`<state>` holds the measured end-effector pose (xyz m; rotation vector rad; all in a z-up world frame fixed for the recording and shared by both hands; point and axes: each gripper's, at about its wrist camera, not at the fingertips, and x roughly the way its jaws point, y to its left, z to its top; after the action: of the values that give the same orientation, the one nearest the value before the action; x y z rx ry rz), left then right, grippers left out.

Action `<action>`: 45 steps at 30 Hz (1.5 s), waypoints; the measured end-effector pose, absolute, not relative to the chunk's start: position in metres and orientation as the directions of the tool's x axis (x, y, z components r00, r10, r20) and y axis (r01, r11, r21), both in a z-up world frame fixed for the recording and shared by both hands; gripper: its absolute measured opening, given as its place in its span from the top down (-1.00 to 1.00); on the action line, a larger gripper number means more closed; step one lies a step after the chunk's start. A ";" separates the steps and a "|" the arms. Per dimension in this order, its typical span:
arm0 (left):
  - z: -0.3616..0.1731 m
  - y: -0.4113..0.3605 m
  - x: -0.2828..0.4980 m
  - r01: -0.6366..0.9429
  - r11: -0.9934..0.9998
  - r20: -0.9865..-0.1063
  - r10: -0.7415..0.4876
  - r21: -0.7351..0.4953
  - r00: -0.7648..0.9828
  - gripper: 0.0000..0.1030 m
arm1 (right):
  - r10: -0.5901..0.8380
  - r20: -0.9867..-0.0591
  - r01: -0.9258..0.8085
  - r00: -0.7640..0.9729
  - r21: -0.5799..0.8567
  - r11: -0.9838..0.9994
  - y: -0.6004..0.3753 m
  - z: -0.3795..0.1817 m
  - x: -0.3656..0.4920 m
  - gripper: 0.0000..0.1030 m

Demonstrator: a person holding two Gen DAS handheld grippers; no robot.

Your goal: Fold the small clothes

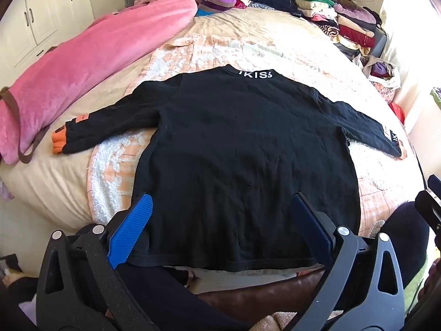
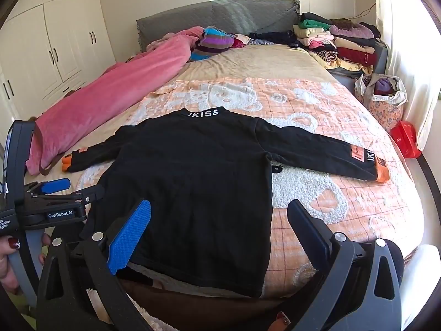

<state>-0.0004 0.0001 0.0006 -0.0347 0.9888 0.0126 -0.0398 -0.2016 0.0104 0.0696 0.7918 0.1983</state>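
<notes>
I see the black sweater [image 1: 242, 149] spread flat on the bed [image 2: 317, 127], sleeves out, collar away from me. Both my grippers — left gripper [image 1: 220, 220] and right gripper [image 2: 217, 223] — hang over its near hem with jaws wide apart, gripping nothing.

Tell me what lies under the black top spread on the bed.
The black top lies flat on an orange-and-white fleecy blanket, which shows around its body and sleeves, over a beige sheet. Whatever sits directly beneath the top's body is covered.

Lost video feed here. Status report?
Left gripper and right gripper open, holding nothing. Black top spread flat, sleeves out, unfolded. Nothing on it.
</notes>
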 end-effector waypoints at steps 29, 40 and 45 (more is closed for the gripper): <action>0.004 0.000 0.002 -0.024 1.000 -0.830 -0.001 -0.017 0.558 -0.82 | 0.208 -0.697 -0.153 0.686 0.141 0.978 -0.204 0.015 -0.040 -0.92; 0.004 0.000 0.001 -0.023 1.000 -0.830 -0.003 -0.019 0.558 -0.82 | 0.208 -0.698 -0.152 0.686 0.143 0.978 -0.204 0.015 -0.040 -0.92; 0.006 0.001 0.001 -0.023 1.000 -0.830 0.000 -0.015 0.558 -0.82 | 0.208 -0.696 -0.150 0.687 0.144 0.978 -0.205 0.015 -0.039 -0.92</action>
<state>0.0011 0.0010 0.0062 -0.0251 0.9786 0.0139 -0.0394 -0.2047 0.0150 0.0775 0.7885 0.2010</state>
